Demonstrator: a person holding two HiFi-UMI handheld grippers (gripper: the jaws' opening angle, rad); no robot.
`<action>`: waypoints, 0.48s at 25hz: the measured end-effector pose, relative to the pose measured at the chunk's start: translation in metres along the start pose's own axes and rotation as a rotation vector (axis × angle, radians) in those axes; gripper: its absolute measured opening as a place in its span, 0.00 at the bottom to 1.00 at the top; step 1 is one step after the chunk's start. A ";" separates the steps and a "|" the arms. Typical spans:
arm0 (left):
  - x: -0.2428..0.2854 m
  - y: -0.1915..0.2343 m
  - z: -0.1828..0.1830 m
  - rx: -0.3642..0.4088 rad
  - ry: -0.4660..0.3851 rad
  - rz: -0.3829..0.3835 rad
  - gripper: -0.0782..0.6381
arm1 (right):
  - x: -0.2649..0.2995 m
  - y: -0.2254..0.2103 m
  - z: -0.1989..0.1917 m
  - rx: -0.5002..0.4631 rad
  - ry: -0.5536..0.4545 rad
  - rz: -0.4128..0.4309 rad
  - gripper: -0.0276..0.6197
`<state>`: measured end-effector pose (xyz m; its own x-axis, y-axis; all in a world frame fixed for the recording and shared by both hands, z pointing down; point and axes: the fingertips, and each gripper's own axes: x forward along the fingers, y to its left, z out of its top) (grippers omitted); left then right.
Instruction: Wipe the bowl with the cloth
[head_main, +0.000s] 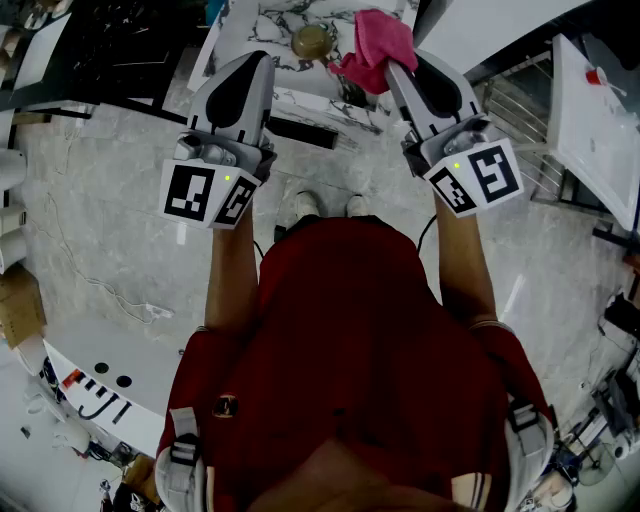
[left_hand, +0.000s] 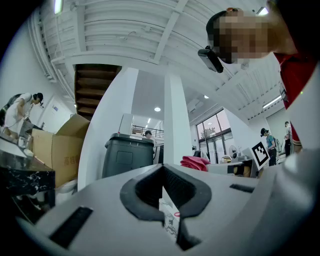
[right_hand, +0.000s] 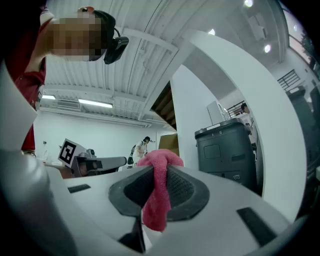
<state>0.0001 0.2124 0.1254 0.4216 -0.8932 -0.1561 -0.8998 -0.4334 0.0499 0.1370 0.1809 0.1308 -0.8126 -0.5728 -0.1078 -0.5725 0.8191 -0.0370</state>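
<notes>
Right gripper (head_main: 398, 64) is clamped on the pink cloth (head_main: 378, 40) at 1 o'clock: soft, light, floppy, so a bunched fold w/ a loose end suits wiping. Left gripper (head_main: 257, 60), 11 o'clock, has jaws together on nothing. Small bowl (head_main: 312, 42) sits at 12 on the marble table (head_main: 250, 25); prob light & slidey, so pin its rim.
</notes>
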 end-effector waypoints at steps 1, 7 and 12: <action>0.000 0.001 0.000 -0.001 -0.001 -0.002 0.12 | 0.001 0.001 0.000 0.000 0.002 0.002 0.14; -0.003 0.014 -0.003 -0.018 -0.004 -0.014 0.12 | 0.012 0.010 -0.003 0.011 0.013 0.013 0.14; -0.003 0.037 -0.010 -0.035 0.002 -0.032 0.12 | 0.030 0.011 -0.017 -0.005 0.056 -0.027 0.14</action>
<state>-0.0333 0.1983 0.1374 0.4503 -0.8791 -0.1560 -0.8815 -0.4656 0.0793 0.1047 0.1721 0.1445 -0.8019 -0.5953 -0.0510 -0.5943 0.8035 -0.0344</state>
